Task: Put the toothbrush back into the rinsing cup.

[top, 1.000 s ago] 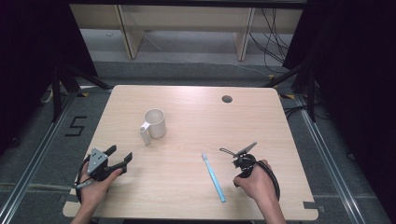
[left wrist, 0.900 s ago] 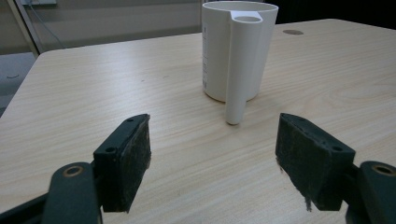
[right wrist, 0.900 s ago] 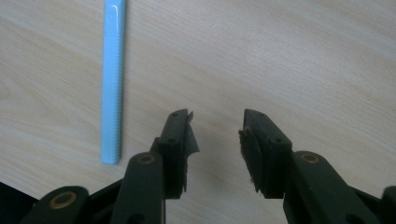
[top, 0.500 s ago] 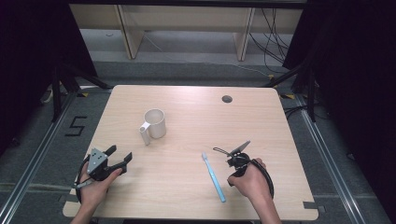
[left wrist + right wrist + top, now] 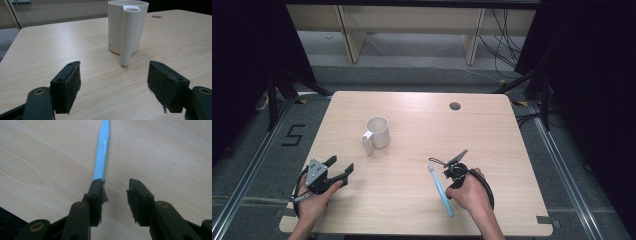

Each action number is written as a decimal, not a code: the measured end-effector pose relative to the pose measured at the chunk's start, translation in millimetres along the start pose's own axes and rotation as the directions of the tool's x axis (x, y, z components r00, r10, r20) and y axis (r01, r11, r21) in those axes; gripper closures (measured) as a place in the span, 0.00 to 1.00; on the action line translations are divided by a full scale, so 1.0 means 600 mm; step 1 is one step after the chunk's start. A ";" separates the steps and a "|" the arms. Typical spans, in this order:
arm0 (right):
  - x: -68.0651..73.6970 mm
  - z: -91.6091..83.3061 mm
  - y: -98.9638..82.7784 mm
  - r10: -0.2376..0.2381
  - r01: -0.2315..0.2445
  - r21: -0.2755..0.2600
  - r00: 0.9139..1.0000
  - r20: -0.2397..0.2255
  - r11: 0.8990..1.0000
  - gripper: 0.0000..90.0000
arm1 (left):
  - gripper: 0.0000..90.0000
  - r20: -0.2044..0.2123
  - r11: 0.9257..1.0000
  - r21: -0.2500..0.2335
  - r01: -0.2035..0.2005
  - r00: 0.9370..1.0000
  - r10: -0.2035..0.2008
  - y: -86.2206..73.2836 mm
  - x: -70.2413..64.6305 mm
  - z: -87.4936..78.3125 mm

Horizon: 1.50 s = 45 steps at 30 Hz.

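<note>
Right tongs [image 5: 115, 187]: 2 black jaws with worn felt pads, part open, just been closing, gripping nothing. Slim light-blue plastic toothbrush [image 5: 102, 150] lies flat on the wood-grain desk [image 5: 412, 205], at the left jaw's tip; these tongs have shifted toward it. Left tongs [image 5: 115, 82] wide open, empty, facing white cylindrical mug [image 5: 126, 27].

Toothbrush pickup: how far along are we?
Nothing looks finished: the blue toothbrush lies flat on the table. In hand: the right gripper has reached it, jaws just closing, one jaw over the handle, no grip yet. Left: grasp and lift. The left gripper waits open, facing the white mug.
</note>
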State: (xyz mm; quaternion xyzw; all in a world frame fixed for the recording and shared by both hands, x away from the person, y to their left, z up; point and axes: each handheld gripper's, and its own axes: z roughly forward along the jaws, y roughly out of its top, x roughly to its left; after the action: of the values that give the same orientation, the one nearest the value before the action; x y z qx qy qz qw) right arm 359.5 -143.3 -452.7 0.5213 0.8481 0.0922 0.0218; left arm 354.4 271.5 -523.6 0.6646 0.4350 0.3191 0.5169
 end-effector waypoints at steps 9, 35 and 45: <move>0.018 0.010 0.013 -0.009 0.009 0.038 1.000 -0.018 0.999 0.74 | 0.29 -0.006 1.000 0.012 0.001 1.000 0.000 0.001 -0.001 -0.002; 0.032 0.043 0.028 -0.013 0.014 0.127 1.000 -0.012 0.992 0.78 | 0.29 -0.003 1.000 0.007 0.000 1.000 0.000 0.000 -0.001 -0.002; 0.035 0.044 0.028 0.002 -0.004 0.135 1.000 0.013 0.991 0.80 | 0.29 -0.002 1.000 0.008 0.000 1.000 0.000 0.000 -0.001 -0.002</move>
State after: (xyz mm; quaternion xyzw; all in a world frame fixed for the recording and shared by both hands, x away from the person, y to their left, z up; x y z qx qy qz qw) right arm 368.3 -113.5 -474.6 0.5234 0.8514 0.0312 -0.0081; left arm 353.1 271.1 -523.0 0.6663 0.4368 0.3179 0.5140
